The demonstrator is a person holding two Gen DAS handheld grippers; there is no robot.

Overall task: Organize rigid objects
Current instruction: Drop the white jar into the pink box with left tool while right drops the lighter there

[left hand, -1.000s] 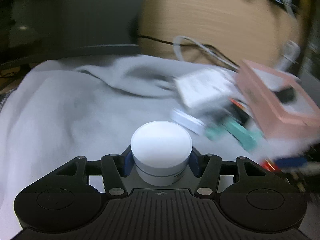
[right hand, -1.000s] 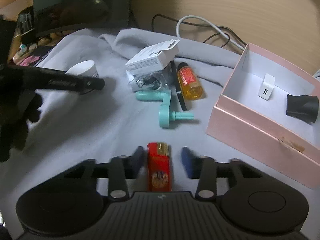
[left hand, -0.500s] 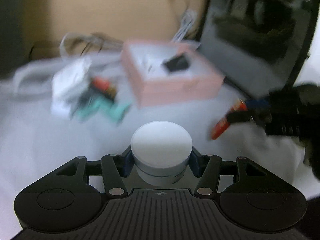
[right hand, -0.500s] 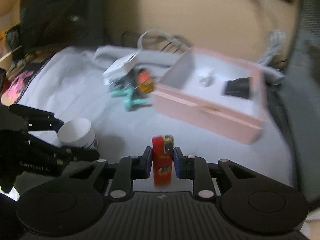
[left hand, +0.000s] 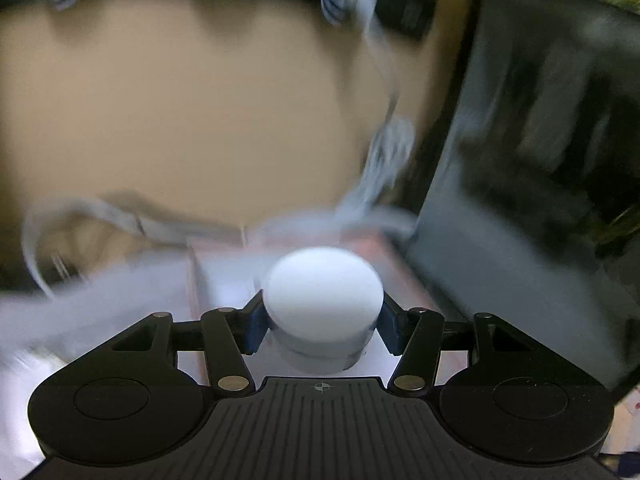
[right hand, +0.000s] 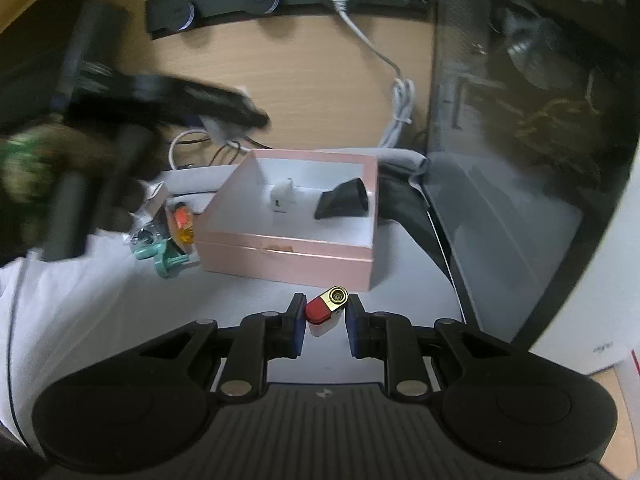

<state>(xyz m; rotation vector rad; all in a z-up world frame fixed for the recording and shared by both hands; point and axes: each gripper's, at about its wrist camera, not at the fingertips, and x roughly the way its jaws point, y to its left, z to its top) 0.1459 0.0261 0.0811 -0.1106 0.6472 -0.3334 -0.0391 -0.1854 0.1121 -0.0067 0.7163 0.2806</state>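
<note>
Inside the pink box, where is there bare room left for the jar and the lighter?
The pink box has bare floor along its near wall and left half, in front of the white plug. The black nozzle fills the far right corner. Left of the box, the teal piece and amber bottle crowd the cloth.

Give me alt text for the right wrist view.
The right gripper holds a red lighter in its jaws, short of an open pink box containing a white adapter and black nozzle. Clutter lies left of the box.

Dim indoor light, heavy motion blur in the left view (right view sharper), fisheye-bent edges
</note>
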